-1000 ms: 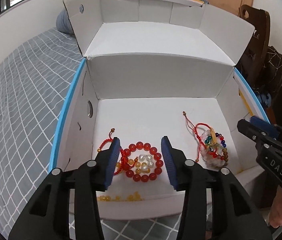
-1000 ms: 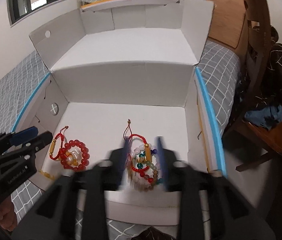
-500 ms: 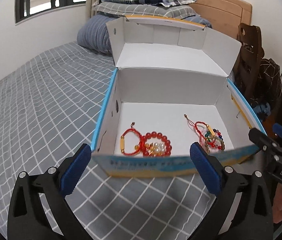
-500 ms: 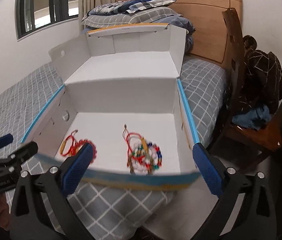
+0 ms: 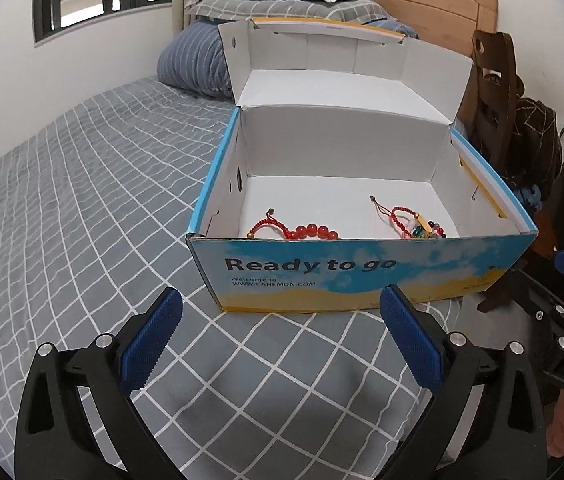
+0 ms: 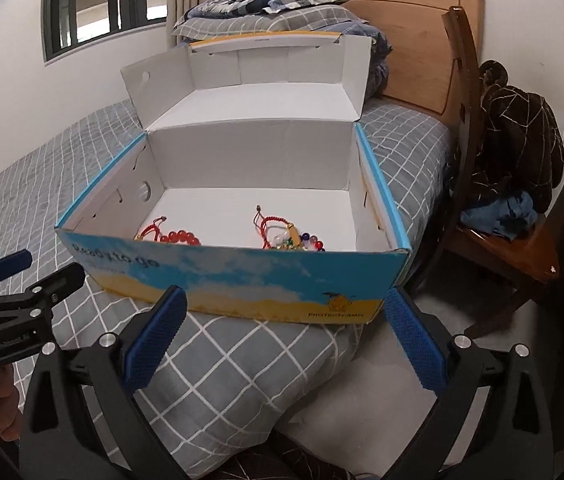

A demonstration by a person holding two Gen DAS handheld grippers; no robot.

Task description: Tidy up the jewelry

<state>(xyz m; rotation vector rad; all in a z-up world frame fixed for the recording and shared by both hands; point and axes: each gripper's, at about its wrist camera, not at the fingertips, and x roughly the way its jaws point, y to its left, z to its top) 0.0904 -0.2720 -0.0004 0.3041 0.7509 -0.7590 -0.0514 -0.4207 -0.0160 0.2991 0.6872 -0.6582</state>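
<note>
An open cardboard box (image 5: 362,276) (image 6: 242,280) with a raised lid stands on the bed. Inside at left lies a red bead bracelet (image 5: 316,232) (image 6: 178,237) with red cord. At right lies a heap of coloured bead bracelets (image 5: 422,228) (image 6: 298,238). The front wall hides their lower parts. My left gripper (image 5: 280,336) is open and empty, in front of the box above the bedspread. My right gripper (image 6: 284,338) is open and empty, in front of the box's right half. Each gripper shows at the edge of the other's view.
The grey checked bedspread (image 5: 82,208) stretches left of the box. Pillows (image 5: 282,4) and a wooden headboard (image 6: 410,32) are behind. A wooden chair (image 6: 494,200) with clothes stands right of the bed. The bed edge runs close to the box's right corner.
Both grippers have opened wide and pulled back out of the box, from over the bracelets to in front of the box. The bracelets stay inside.
</note>
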